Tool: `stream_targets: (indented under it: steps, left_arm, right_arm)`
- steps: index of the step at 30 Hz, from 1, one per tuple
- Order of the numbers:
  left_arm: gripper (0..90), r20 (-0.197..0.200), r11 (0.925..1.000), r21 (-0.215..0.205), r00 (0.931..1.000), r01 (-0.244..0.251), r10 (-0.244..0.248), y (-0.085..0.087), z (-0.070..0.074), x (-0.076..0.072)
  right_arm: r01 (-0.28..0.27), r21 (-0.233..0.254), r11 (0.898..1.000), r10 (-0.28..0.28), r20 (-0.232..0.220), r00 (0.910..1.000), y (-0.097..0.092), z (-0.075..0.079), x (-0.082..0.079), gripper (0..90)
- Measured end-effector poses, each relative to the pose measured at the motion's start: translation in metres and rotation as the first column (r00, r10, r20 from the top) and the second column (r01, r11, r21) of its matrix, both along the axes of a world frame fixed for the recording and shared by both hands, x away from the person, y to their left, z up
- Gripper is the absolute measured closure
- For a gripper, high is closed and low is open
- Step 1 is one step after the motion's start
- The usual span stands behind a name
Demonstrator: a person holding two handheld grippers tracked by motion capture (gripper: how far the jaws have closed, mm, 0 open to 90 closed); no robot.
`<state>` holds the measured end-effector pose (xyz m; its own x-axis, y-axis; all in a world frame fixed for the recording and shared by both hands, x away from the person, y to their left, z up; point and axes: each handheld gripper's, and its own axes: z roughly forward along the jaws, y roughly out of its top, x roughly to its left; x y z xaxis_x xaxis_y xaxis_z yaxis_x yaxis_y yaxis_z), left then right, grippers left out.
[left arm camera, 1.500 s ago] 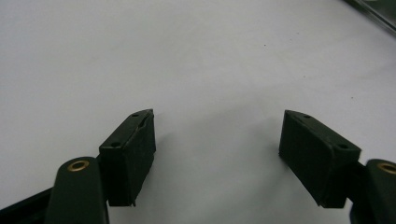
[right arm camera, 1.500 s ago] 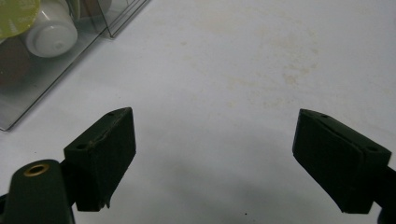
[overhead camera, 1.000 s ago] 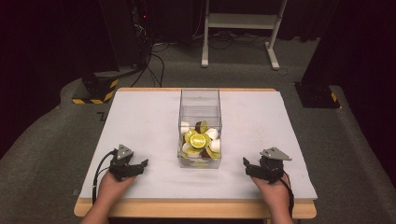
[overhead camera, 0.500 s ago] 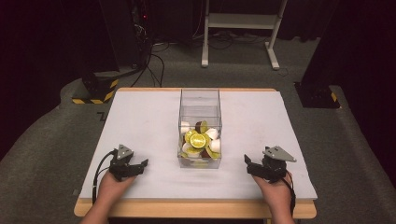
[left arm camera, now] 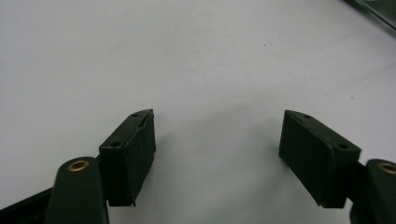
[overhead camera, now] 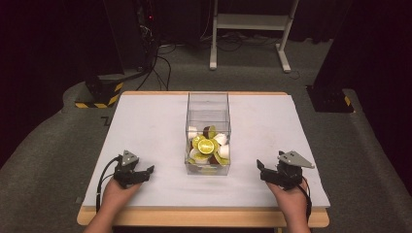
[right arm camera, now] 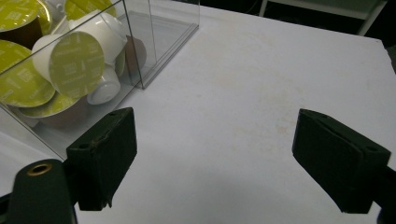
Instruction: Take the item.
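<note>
Two grippers rest at my worktop's (overhead camera: 145, 121) near edge, left gripper (overhead camera: 141, 174) and right gripper (overhead camera: 268, 171) flanking the clear box (overhead camera: 208, 111) of coffee capsules (overhead camera: 206, 145). Left gripper view: jaws wide apart, empty. Right gripper view: likewise, box close alongside. I judge nothing started; reaching into the box probably comes next.

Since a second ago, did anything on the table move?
Nothing visibly changed. The left gripper and the right gripper stay open on the white table, either side of the clear box of coffee pods, holding nothing.
</note>
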<state>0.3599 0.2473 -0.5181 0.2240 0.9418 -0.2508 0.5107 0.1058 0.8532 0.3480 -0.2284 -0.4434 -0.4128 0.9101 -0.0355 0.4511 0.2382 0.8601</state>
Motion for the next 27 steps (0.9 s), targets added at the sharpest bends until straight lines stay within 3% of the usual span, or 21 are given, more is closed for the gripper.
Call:
stream_targets:
  steps: [13, 21, 27]
  left_arm:
    - [27.2, 0.000, 1.0000, 0.000, 1.0000, -0.001, 0.001, 0.000, 0.000, 0.000]
    - [27.2, 0.001, 1.0000, -0.004, 1.0000, -0.003, 0.003, 0.000, 0.000, 0.000]
    - [27.2, -0.001, 1.0000, -0.001, 1.0000, 0.000, 0.000, 0.000, 0.000, 0.000]
  right_arm:
    - [-0.043, 0.009, 0.999, 0.043, 0.018, 0.9989, 0.012, 0.008, -0.003, 15.1]
    - [-0.078, 0.032, 0.996, 0.078, 0.016, 0.9968, 0.023, 0.009, 0.003, 15.8]
    - [-0.106, 0.016, 0.994, 0.106, 0.003, 0.9943, 0.035, 0.010, 0.010, 15.4]
